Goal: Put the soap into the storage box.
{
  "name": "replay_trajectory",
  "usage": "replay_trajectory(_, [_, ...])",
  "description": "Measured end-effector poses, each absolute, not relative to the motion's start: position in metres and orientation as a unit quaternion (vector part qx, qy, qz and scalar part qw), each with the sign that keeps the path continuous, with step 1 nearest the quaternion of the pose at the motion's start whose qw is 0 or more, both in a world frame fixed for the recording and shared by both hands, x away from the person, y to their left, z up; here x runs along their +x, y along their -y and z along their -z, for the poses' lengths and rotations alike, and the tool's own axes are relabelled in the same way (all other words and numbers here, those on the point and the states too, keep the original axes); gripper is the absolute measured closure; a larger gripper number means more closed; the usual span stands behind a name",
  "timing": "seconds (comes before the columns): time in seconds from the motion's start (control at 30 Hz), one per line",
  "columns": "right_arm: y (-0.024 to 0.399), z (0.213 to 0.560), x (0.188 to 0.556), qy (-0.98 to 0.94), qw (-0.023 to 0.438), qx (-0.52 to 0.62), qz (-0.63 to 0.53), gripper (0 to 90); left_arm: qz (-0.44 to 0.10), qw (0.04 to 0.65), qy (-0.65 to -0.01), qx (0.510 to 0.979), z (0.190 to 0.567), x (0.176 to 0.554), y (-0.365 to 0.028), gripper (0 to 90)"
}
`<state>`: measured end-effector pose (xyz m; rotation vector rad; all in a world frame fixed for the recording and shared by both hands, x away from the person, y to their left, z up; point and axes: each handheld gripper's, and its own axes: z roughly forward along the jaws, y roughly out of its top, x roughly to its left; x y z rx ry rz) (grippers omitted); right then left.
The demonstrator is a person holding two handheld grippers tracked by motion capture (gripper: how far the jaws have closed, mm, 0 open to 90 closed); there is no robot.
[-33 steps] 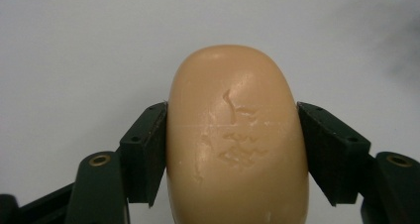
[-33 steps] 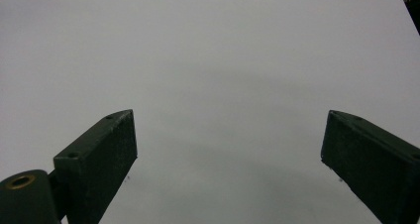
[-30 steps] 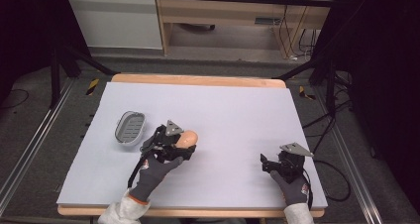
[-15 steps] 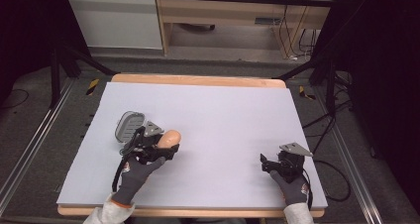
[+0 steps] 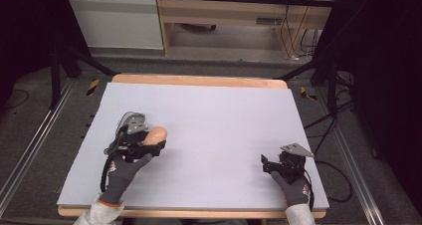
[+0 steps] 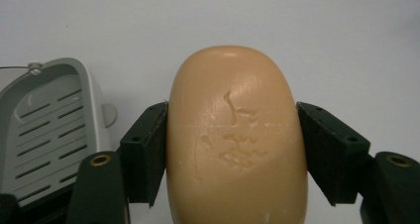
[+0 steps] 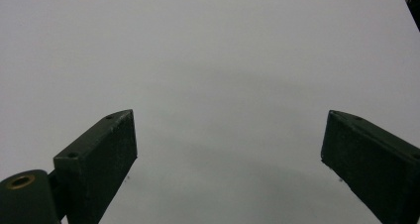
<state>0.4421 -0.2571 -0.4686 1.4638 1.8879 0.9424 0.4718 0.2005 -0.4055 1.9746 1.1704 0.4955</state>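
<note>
Left gripper [image 6: 233, 154] clamps the tan soap bar [image 6: 235, 135] across its width, long axis running forward, near the table's [image 5: 224, 100] left edge. The grey slotted soap dish [image 6: 49, 130] sits just beside, left of the jaws. Right gripper [image 7: 228, 159] gapes empty near the right front corner.

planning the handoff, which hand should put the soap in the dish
Left: its tongs already clamp the tan oval soap bar right beside the grey slotted plastic dish. The right tongs sit open, far across the table.
</note>
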Motion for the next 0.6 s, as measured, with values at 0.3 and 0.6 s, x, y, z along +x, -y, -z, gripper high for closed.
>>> replay_trajectory(0.3, [0.257, 0.468, 0.442, -0.704, 0.282, 0.549, -0.351, 7.4, -0.207, 0.393, -0.476, 0.759, 0.396, 0.478, -0.22, 31.7])
replay_trajectory(0.6, [0.257, 0.469, 0.443, -0.704, 0.282, 0.549, -0.351, 7.4, -0.214, 0.396, -0.489, 0.747, 0.392, 0.489, -0.232, 31.7])
